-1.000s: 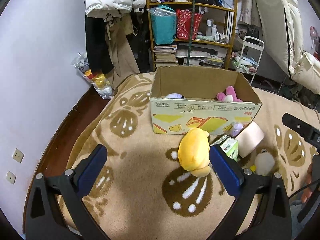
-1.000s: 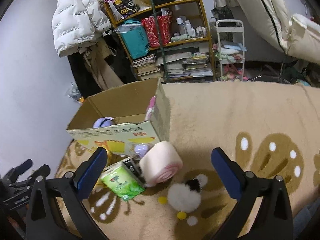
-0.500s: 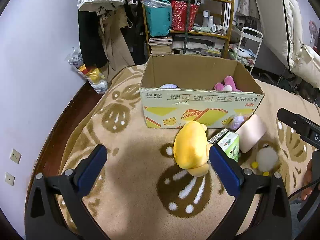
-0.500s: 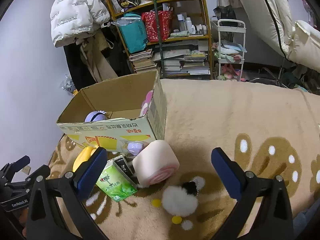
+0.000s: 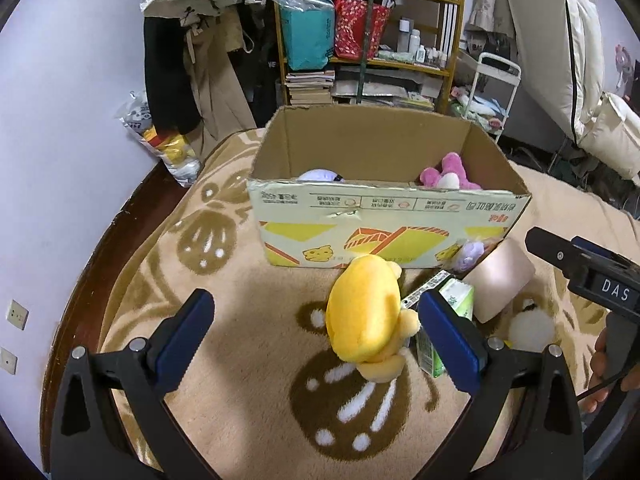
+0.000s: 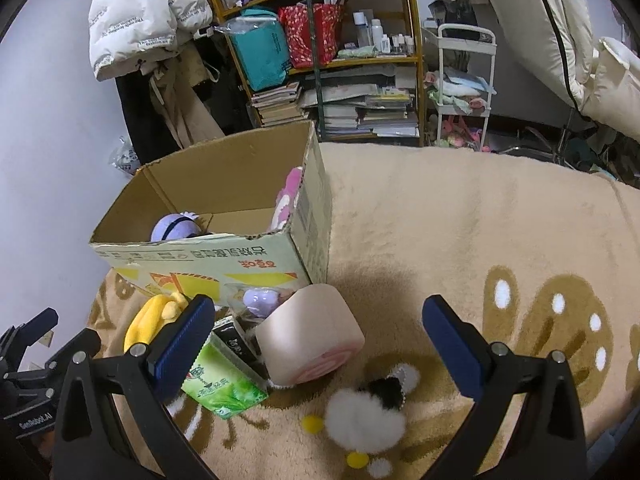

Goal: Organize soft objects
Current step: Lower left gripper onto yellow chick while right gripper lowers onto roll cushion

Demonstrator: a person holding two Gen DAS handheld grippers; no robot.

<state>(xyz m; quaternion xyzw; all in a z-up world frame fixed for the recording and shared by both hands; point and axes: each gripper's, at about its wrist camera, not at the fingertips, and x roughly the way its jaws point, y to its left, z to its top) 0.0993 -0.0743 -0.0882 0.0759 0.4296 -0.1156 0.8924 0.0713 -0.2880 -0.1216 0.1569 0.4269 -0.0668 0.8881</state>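
An open cardboard box [image 5: 384, 216] [image 6: 224, 256] stands on the beige rug, with a pink plush [image 5: 444, 172] and a purple plush [image 6: 176, 226] inside. In front of it lie a yellow plush [image 5: 368, 316] [image 6: 154, 316], a green tissue pack [image 5: 452, 304] [image 6: 218, 380], a pink roll cushion [image 5: 500, 280] [image 6: 310, 340], a small purple toy [image 6: 262, 300] and a white fluffy toy [image 6: 364, 416]. My left gripper [image 5: 316, 338] is open, with the yellow plush between its fingers, nearer the right one. My right gripper [image 6: 320, 344] is open above the pink roll.
A cluttered bookshelf [image 5: 368, 40] and hanging coats [image 6: 148, 20] stand behind the box. A white trolley [image 6: 464, 92] is at the back right. Dark wooden floor [image 5: 112, 240] borders the rug on the left. The right gripper's body [image 5: 592, 276] shows at the right edge.
Both grippers have moved forward and lower toward the toys. The yellow plush now sits between the left fingers. Both stay open.
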